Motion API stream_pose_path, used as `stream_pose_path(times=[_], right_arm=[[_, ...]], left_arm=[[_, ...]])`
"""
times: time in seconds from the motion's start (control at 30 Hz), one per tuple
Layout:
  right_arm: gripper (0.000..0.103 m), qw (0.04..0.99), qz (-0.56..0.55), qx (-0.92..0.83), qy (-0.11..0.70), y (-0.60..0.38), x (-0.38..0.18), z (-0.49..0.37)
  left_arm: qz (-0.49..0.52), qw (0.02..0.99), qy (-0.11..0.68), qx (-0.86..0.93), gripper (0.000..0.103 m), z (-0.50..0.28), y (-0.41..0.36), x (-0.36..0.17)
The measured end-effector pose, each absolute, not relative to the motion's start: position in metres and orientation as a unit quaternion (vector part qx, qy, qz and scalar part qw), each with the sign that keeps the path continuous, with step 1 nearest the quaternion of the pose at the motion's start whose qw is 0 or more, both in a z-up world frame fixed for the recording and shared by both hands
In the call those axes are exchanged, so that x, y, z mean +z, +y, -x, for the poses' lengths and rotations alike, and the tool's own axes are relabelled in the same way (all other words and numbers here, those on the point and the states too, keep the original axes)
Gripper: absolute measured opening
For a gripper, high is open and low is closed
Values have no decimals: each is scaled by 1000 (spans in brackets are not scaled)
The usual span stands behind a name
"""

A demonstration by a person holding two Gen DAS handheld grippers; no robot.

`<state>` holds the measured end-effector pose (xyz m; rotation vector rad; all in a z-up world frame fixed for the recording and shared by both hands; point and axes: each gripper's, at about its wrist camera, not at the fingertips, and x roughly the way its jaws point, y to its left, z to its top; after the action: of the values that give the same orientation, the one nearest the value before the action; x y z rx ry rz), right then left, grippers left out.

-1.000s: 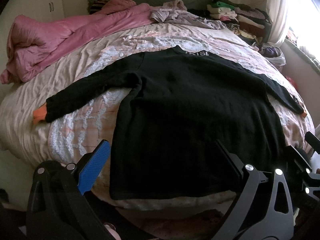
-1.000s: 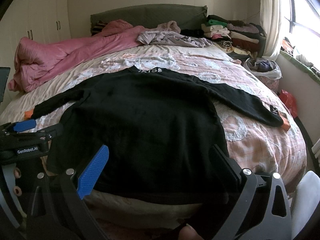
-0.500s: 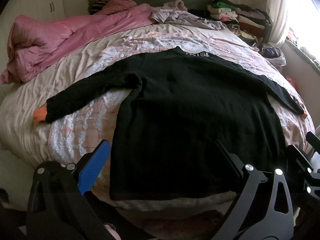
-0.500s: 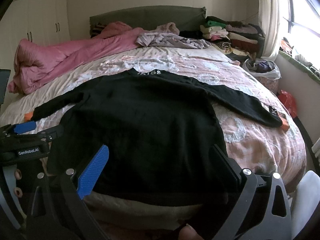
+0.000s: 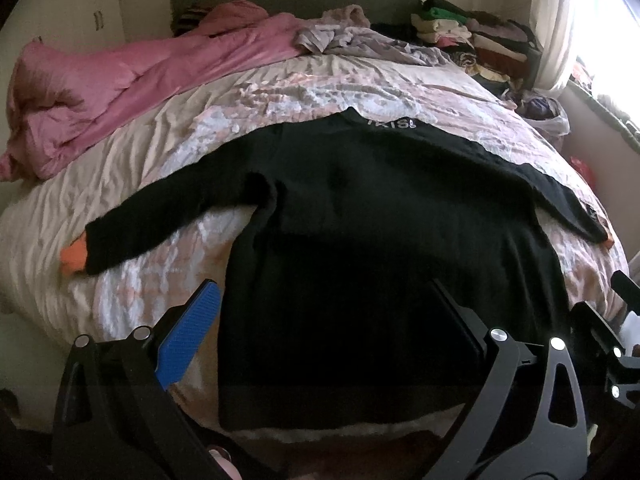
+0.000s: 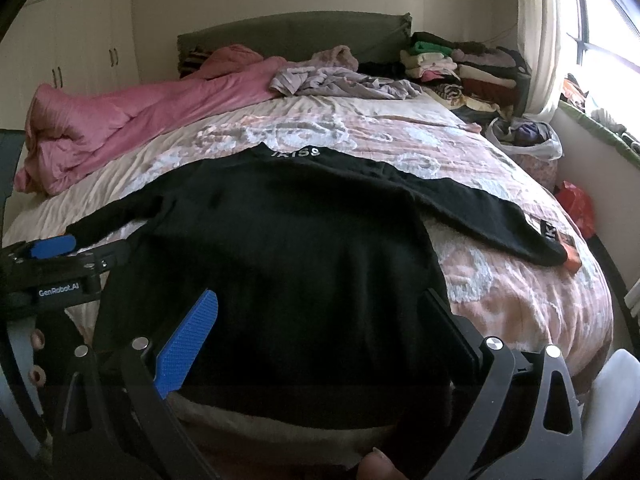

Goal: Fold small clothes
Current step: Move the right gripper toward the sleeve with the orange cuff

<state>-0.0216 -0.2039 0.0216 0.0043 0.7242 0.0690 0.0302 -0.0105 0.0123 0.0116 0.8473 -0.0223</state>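
Lying flat on the bed [image 5: 168,168], a black long-sleeved sweater [image 5: 360,248] is spread face up with its hem at the near edge and its collar toward the headboard [image 6: 296,32]. White lettering shows at the collar. Both sleeves extend outward toward the left and right edges of the bed; each ends in an orange cuff [image 5: 74,256], and the right sleeve [image 6: 492,216] carries a small lettered patch near its end.

Left hand-held gripper [image 5: 324,304]: jaws spread wide, nothing between them, held above the hem near the sweater's lower left corner. One blue pad [image 5: 188,336] is visible; the opposite finger is dark. Contact with the fabric cannot be determined.

Right hand-held gripper [image 6: 320,316]: jaws likewise spread wide and holding nothing, positioned over the hem toward the sweater's right side. A fingertip of the person shows at the bottom of the right wrist view.

Other items noted: a pink duvet [image 5: 120,88] bunched along the far left edge of the bed; crumpled pale garments [image 6: 340,80] near the headboard; a stack of folded clothes [image 6: 460,64] at the far right corner; a white plastic bag [image 6: 528,140] beside the bed's right edge, below the window [image 6: 608,40]. White wardrobe doors [image 6: 80,48] stand at the left wall.
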Motion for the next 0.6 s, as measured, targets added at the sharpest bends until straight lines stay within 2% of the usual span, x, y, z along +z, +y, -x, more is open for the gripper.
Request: stream_pose_path(times=[0.6], right_arm=[[99,943,-47,11,329,-245,67,-61]], left_arm=[[15,918,395,-22,94,-101,-26,39]])
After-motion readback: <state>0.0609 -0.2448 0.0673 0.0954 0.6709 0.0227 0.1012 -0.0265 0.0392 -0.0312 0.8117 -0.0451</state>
